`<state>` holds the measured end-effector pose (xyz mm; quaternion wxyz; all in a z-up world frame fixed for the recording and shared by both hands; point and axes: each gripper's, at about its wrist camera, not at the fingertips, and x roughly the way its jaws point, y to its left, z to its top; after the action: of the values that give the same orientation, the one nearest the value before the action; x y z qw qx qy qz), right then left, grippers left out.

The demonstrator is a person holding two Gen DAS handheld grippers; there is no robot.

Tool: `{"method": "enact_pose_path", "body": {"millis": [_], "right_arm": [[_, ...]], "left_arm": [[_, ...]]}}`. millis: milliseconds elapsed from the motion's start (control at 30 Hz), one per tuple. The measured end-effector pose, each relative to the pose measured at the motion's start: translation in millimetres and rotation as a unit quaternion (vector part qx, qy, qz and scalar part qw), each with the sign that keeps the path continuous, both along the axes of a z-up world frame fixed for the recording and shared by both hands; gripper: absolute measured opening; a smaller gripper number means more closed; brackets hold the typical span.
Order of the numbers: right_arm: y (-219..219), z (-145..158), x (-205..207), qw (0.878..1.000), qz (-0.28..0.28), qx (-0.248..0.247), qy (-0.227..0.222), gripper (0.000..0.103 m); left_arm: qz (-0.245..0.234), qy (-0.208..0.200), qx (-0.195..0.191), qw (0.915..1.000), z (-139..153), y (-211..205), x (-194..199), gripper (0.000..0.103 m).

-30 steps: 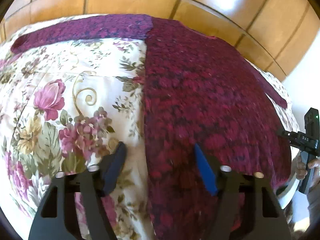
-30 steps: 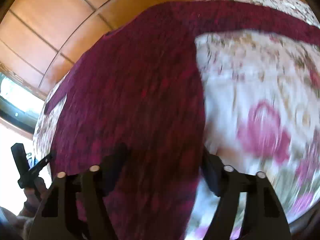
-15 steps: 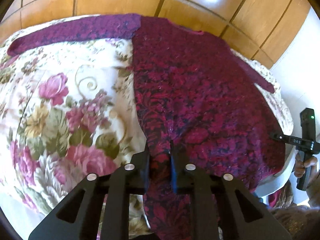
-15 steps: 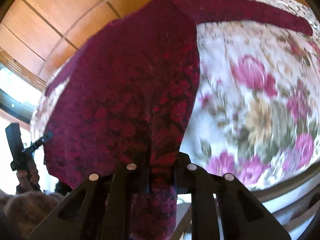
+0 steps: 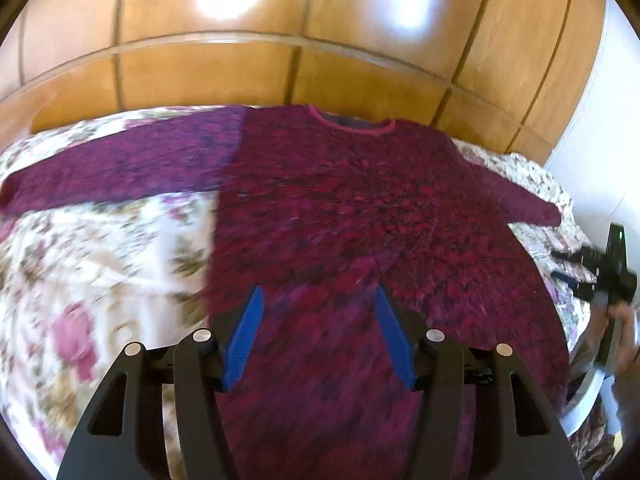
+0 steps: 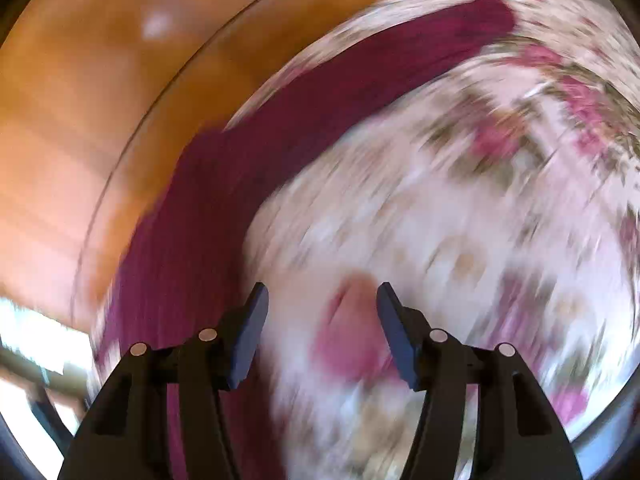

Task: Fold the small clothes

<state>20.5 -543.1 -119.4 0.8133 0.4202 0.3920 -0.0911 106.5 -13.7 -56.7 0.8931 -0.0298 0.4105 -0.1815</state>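
The magenta sweater point(image 5: 360, 208) is found spread flat on the floral bedspread point(image 5: 92, 264), hem-to-collar axis running toward 12 o'clock beneath the wide-open, empty left gripper point(image 5: 318, 338), while the equally wide, empty right gripper point(image 6: 320, 336) is aimed at its sleeve point(image 6: 360, 80) toward 11 o'clock.

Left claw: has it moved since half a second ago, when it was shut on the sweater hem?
Yes. The left claw is now open and raised, so the wooden headboard fills more of its view and the sweater lies flat.
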Motion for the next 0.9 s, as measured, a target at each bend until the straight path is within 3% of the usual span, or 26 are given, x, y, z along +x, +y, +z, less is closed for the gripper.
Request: {"method": "enact_pose_path", "body": {"millis": [167, 500, 633, 767, 900], "right_arm": [[-72, -17, 35, 0.993, -0.110, 0.040, -0.012, 0.045], [-153, -35, 89, 0.980, -0.197, 0.030, 0.005, 0.027], [-155, -14, 105, 0.983, -0.176, -0.032, 0.026, 0.012], [-105, 48, 112, 0.987, -0.107, -0.120, -0.028, 0.010], [-38, 95, 134, 0.983, -0.012, -0.164, -0.087, 0.010]], "left_arm": [[-0.002, 0.036, 0.032, 0.9988, -34, -23, 28, 0.056], [0.000, 0.022, 0.046, 0.9987, -53, -31, 34, 0.074], [-0.002, 0.018, 0.041, 0.9990, -55, -31, 35, 0.077], [-0.004, 0.013, 0.039, 0.9991, -56, -33, 35, 0.081], [-0.005, 0.012, 0.032, 0.9994, -56, -31, 35, 0.082]]}}
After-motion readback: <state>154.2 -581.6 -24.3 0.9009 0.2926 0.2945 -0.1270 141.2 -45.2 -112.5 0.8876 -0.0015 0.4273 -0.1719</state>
